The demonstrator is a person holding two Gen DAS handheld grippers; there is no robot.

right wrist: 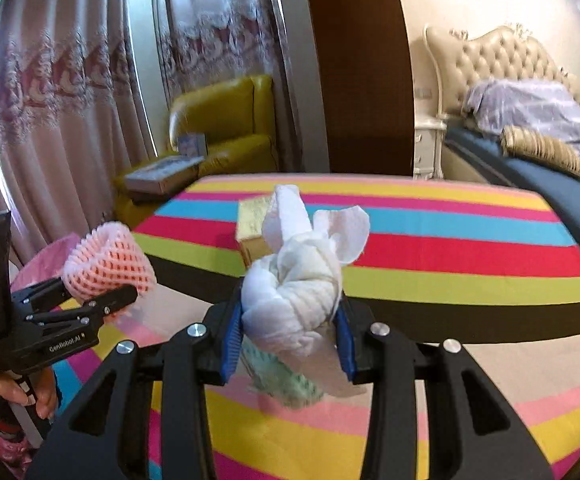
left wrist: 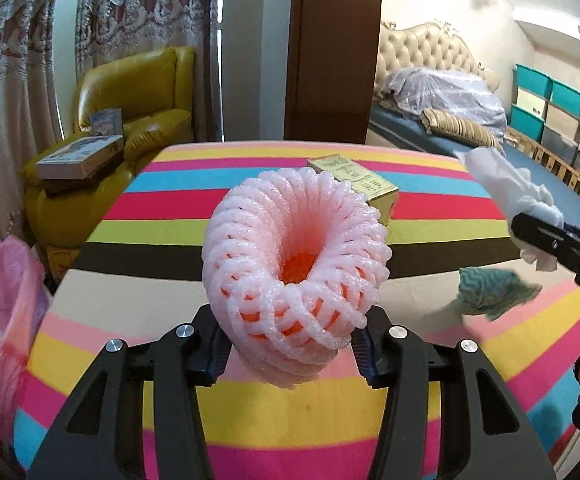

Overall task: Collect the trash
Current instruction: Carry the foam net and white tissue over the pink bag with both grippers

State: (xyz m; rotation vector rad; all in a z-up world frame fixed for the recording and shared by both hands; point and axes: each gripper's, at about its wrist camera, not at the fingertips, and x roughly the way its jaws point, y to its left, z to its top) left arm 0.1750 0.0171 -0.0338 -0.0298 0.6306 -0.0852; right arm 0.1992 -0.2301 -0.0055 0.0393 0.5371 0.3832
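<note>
A pink foam fruit net (left wrist: 293,256) with something orange showing inside is pinched between the pads of my left gripper (left wrist: 290,356), above the striped table. From the right wrist view the same net (right wrist: 106,260) and left gripper (right wrist: 106,300) hang beside a pink trash bag (right wrist: 38,272). My right gripper (right wrist: 290,344) is shut on a crumpled white tissue (right wrist: 297,288), held above the table. In the left wrist view that tissue (left wrist: 501,184) and the right gripper (left wrist: 545,240) are at the right edge. A teal patterned wrapper (left wrist: 489,292) lies on the cloth.
A yellow-green carton (left wrist: 369,184) stands on the striped tablecloth (left wrist: 250,412) toward its far side. The pink trash bag (left wrist: 2,300) hangs off the table's left edge. A yellow armchair (left wrist: 138,92) with boxes stands behind, and a bed (left wrist: 449,132) lies at the right.
</note>
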